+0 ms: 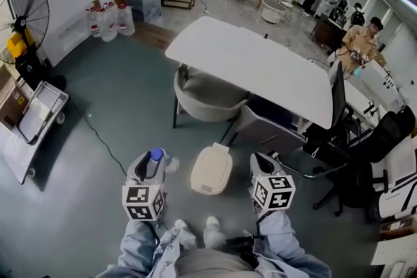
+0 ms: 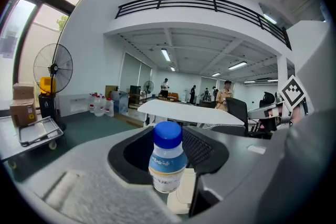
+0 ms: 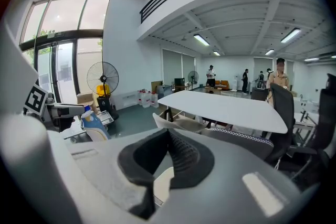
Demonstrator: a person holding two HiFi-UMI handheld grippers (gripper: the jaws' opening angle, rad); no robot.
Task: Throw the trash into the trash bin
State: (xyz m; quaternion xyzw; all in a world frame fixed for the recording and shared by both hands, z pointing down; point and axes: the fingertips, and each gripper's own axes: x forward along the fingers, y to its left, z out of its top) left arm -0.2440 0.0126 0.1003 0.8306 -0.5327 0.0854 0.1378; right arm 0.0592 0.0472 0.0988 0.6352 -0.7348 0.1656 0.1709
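Cream-coloured plastic trash bin (image 1: 212,169) with a lid on top stands on the grey-green carpet floor (image 1: 98,205), just ahead of the person's feet and between the two grippers. The left gripper (image 1: 150,169) holds a small clear plastic bottle with a blue cap (image 1: 156,155), cap uppermost. Its jaws are part-way open and pressed against the bottle's sides. The bottle is in the air, just beside the bin's left edge. The right gripper (image 1: 262,166) is empty, its jaw tips brought together, just beside the bin's right edge.

Left of the bin the carpet lies bare as far as a flat metal hand trolley (image 1: 39,114) and a black standing fan (image 1: 26,16) by the wall. Ahead, a pale tub chair (image 1: 202,97) and a grey mesh-backed chair (image 1: 267,130) sit at the near edge of the large white desk (image 1: 260,65), close to the bin's far side. To the right, black office chairs (image 1: 365,153) crowd the floor.

Only the head view shows the whole bin from above. The left gripper view shows the bottle's blue and white label and a sliver of the bin below it. The right gripper view gives the bin as a pale strip beneath its jaw tips. Both gripper views show a railed balcony (image 2: 199,5) overhead, and the right one shows tall windows (image 3: 68,44).
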